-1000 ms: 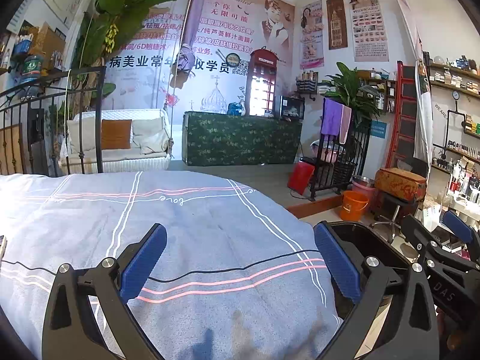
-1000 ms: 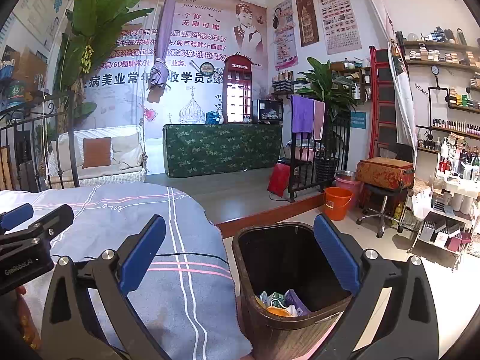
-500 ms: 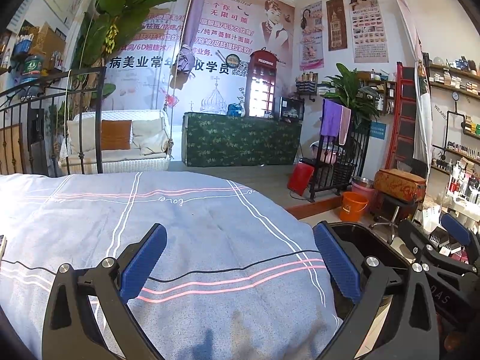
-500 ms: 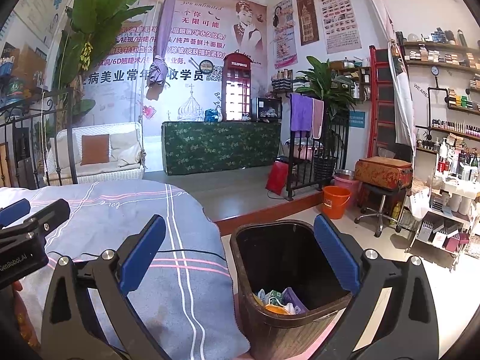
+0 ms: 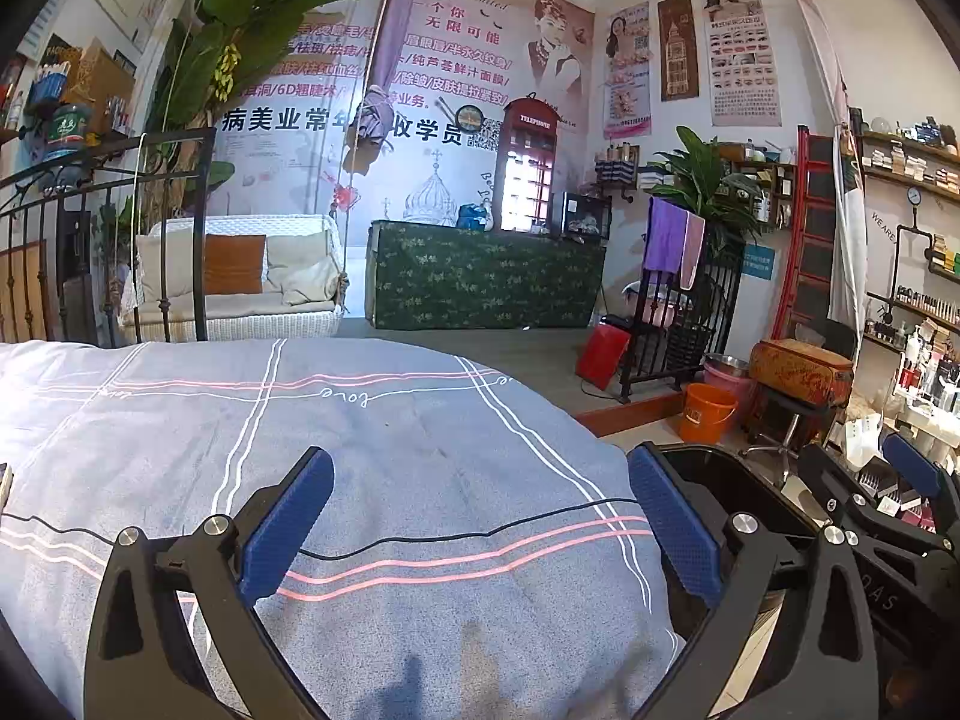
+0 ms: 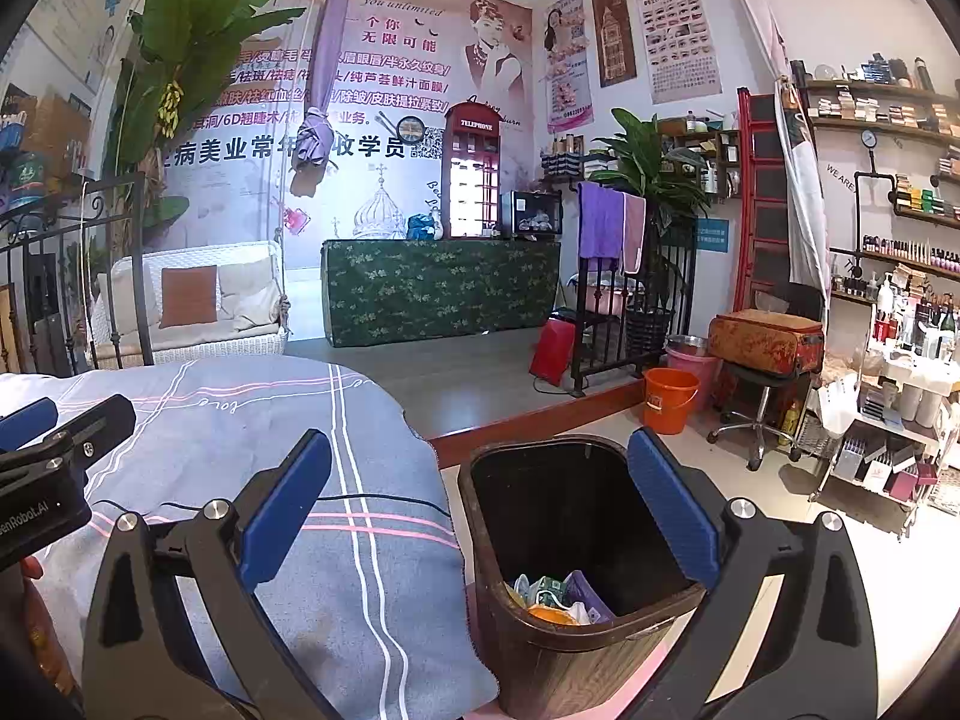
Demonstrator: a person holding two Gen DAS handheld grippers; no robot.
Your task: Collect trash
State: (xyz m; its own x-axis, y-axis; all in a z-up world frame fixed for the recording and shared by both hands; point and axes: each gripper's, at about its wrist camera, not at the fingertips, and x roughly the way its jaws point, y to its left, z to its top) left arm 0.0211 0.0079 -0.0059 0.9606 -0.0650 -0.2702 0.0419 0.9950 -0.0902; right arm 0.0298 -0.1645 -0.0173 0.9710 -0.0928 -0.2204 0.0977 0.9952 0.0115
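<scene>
The brown wood-grain trash bin (image 6: 576, 570) stood at lower centre of the right wrist view, hard against the edge of the grey striped bedspread (image 5: 372, 456), presumably so litter from the bed could drop straight in; crumpled wrappers (image 6: 555, 594) lay at its bottom; the right gripper (image 6: 480, 504) hung above its mouth, jaws spread wide, holding and touching nothing; the left gripper (image 5: 480, 516) hovered over the bedspread, low in its own frame, jaws equally wide and empty; no loose trash showed on the fabric.
</scene>
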